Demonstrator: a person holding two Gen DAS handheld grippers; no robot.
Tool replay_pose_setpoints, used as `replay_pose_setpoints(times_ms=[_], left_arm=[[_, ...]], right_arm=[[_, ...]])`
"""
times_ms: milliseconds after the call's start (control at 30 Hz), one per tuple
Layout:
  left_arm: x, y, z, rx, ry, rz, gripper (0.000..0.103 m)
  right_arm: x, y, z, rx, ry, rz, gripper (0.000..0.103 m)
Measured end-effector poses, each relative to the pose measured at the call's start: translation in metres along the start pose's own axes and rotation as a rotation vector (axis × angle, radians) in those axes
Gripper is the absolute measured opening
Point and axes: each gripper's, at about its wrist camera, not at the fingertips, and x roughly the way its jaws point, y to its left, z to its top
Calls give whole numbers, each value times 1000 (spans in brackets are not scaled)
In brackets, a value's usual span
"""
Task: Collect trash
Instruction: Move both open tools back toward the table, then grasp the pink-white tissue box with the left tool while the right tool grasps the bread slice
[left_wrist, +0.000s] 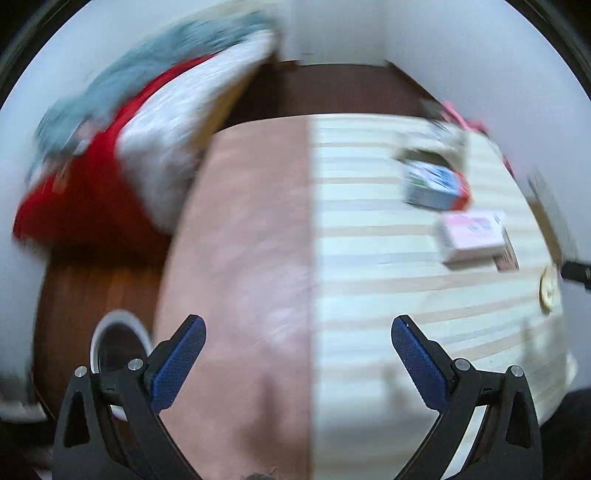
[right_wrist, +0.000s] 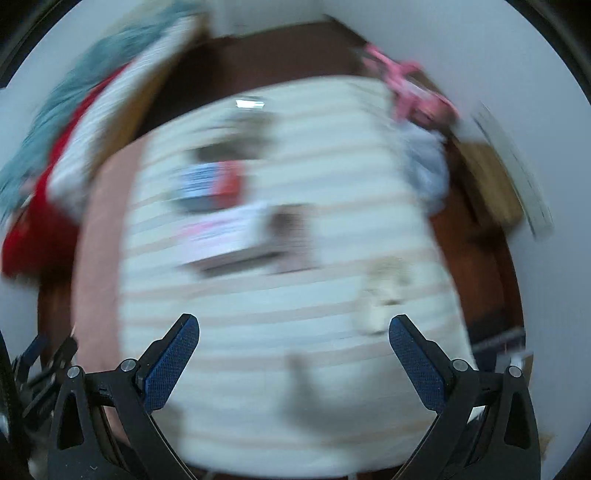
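Two sets of my fingers hang spread wide and empty over a low tabletop (left_wrist: 369, 258) covered half in cream-and-tan stripes, half in plain pink cloth (left_wrist: 236, 240). Both views are smeared by motion blur, so fine detail is lost.

Largest in sight, a heap of bedding (left_wrist: 122, 122) in red, white and grey-blue lies on the dark wood floor (left_wrist: 92, 288) off the pink side of the tabletop. On the floor near that side, just behind my left gripper (left_wrist: 297, 341), stands a white-rimmed round bin (left_wrist: 122, 321); its inside looks dark, and I cannot tell what it holds.

The trash lies on the striped half, well ahead of both grippers. A box printed in blue, white and red (left_wrist: 436, 184) rests flat, and just beside it, nearer my left gripper, sits a white-and-pink box (left_wrist: 472, 236) with a dark end flap; whether the two touch is lost in the blur. Something dark lies just behind the blue box, too blurred to name. At the edge of the stripes is a small pale round piece (left_wrist: 548, 291), too small to identify.

From my right gripper (right_wrist: 293, 339), the same two boxes show as streaks of blue and red (right_wrist: 210, 184) and of white and pink (right_wrist: 221, 229) across the middle of the stripes. A crumpled pale scrap (right_wrist: 384, 288) lies near my right gripper's right-hand finger, not touching it. Something pink (right_wrist: 406, 88) and a grey-blue bundle (right_wrist: 424, 166) sit at the far corner.
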Motion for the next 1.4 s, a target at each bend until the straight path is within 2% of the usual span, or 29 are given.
replay_pose_setpoints(times_ms=[100,167,267,367,467,500,567,600,667,700,733,833,900,1000,1067,1100,1200,1400], left_arm=[[14,-51,21,199,-18,-4,103],[21,-79,36,326,-26,-32,103],[31,-111,56,471,-7,-107,103],[47,-145,68,627,33,-185,102],[64,-172,75,739,85,-238,102],[68,-177,77,761,99,-248,99],[75,-185,77,794,126,-255,80],[77,-189,77,798,136,-255,64],[75,-192,78,770,136,-262,58],[72,-191,77,745,139,-263,52],[72,-189,76,703,155,-235,50],[73,-168,69,494,260,-148,50],[67,-155,61,381,268,-188,50],[64,-146,50,324,233,-194,53],[69,-145,45,306,244,-201,53],[69,-144,42,295,239,-200,50],[61,-138,36,263,201,-176,48],[9,-107,21,166,69,-137,47]], right_arm=[[30,-42,9,89,31,2,95],[43,-57,11,110,40,11,94],[60,-66,14,131,32,34,89],[65,-73,15,148,17,56,80],[69,-72,15,146,-7,50,70],[72,-69,15,142,-11,44,69],[73,-68,13,142,-19,42,69],[73,-68,12,139,-24,39,69],[72,-65,12,128,-42,32,69],[72,-64,12,124,-50,30,69],[72,-62,12,122,-54,28,69],[75,-53,10,92,-71,-15,66],[75,-44,8,46,-86,-80,46],[76,-37,5,3,-116,-134,31],[75,-36,4,-9,-126,-142,30],[74,-35,3,-13,-132,-139,28],[68,-32,-1,-20,-142,-128,25],[34,-19,-15,-50,-181,-57,24]])
